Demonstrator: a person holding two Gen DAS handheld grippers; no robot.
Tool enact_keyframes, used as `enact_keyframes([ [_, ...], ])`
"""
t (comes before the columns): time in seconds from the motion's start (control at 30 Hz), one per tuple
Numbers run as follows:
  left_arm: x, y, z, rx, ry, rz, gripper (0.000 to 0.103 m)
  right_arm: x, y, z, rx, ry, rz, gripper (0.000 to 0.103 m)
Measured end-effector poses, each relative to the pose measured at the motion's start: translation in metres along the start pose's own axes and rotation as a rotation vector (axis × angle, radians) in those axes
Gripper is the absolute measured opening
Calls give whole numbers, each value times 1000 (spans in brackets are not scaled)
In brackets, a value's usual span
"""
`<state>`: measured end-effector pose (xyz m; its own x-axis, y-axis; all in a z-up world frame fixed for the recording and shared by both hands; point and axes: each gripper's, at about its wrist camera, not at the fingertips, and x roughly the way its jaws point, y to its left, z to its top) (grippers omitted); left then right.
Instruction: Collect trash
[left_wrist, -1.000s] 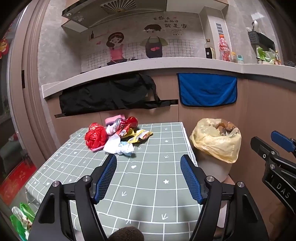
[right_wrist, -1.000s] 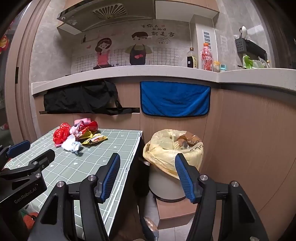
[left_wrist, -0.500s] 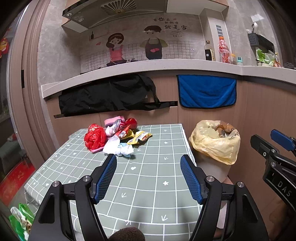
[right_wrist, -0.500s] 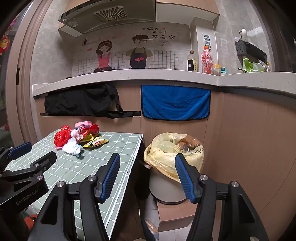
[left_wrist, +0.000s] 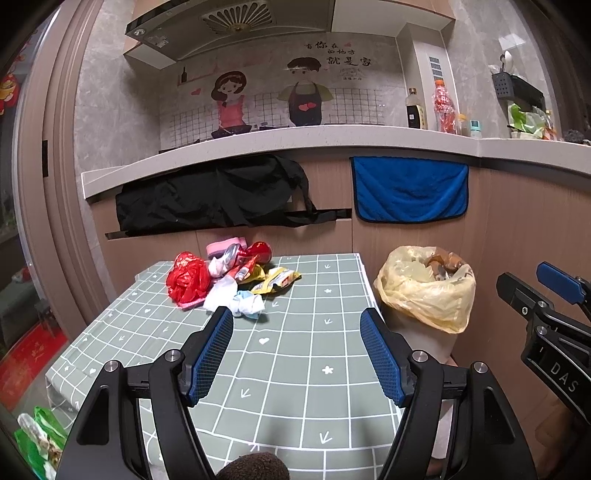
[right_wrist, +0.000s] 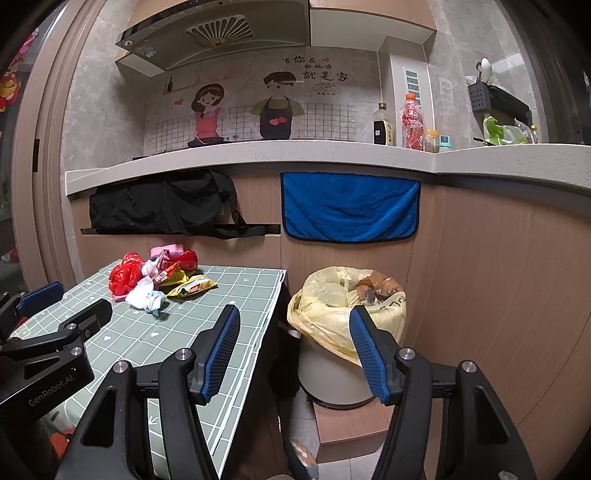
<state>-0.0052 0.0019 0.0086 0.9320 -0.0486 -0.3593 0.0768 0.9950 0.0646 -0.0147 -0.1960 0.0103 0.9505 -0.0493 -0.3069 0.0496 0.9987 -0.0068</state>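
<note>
Left of centre in both views, loose wrappers (left_wrist: 229, 280) heap on the table (left_wrist: 295, 369); both grippers (left_wrist: 295, 354) (right_wrist: 295, 350) hover with fingers spread, empty. Light pieces could slip before reaching the bin (right_wrist: 343, 317).

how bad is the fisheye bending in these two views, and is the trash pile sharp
Left wrist view: the countertop bows strongly, corners go black, yet the trash pile is sharp. Right wrist view: same bowing and dark corners; the trash bin is crisp, lighting dim and even.
</note>
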Motion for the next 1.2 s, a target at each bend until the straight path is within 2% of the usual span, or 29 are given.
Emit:
enact_keyframes([
  [1.2, -3, 1, 0, -7, -10, -2, 71, -2, 1, -3, -2, 10, 14, 59],
])
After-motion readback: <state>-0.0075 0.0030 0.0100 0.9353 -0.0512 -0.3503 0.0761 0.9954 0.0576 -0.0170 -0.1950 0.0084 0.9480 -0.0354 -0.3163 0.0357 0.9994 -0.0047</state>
